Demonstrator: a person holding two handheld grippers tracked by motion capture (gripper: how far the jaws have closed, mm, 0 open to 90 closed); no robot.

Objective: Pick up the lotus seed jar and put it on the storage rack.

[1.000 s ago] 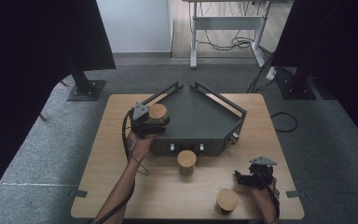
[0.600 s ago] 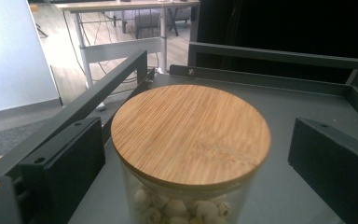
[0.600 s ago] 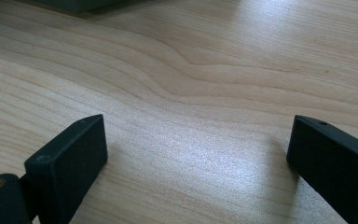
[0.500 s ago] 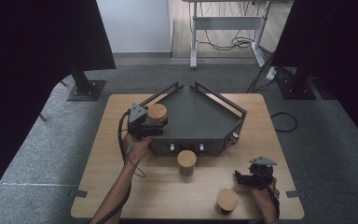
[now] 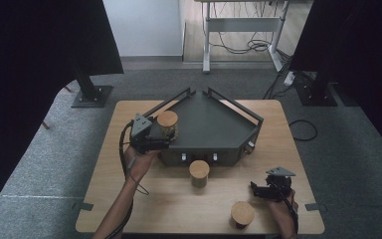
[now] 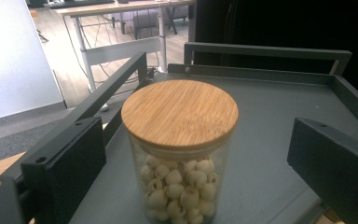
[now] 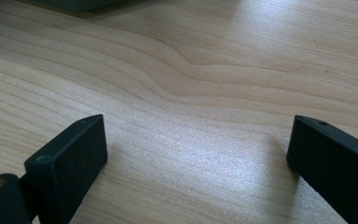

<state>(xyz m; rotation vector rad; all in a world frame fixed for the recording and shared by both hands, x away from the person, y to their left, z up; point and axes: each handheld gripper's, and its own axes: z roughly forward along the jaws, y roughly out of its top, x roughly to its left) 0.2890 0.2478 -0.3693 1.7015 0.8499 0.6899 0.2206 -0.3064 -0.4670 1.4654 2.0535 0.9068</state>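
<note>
A glass jar (image 5: pixel 167 122) with a bamboo lid, filled with pale round pieces, stands on the left corner of the dark grey railed tray (image 5: pixel 214 129). My left gripper (image 5: pixel 160 135) is just beside it on the near-left. In the left gripper view the jar (image 6: pixel 179 112) stands between the open jaws of the left gripper (image 6: pixel 196 154), with a gap on each side. My right gripper (image 5: pixel 257 191) rests low over the table near its front right, open. In the right gripper view the right gripper (image 7: pixel 196 154) has bare wood between its jaws.
A second lidded jar (image 5: pixel 199 172) stands on the wooden table (image 5: pixel 109 164) in front of the tray. A third jar (image 5: pixel 242 214) is near the front edge, left of my right hand. Dark screens flank the table; a metal desk frame (image 5: pixel 243 25) stands behind.
My left gripper has drawn back a little toward the near-left, away from the jar, which stays on the tray. The right gripper has not moved.
</note>
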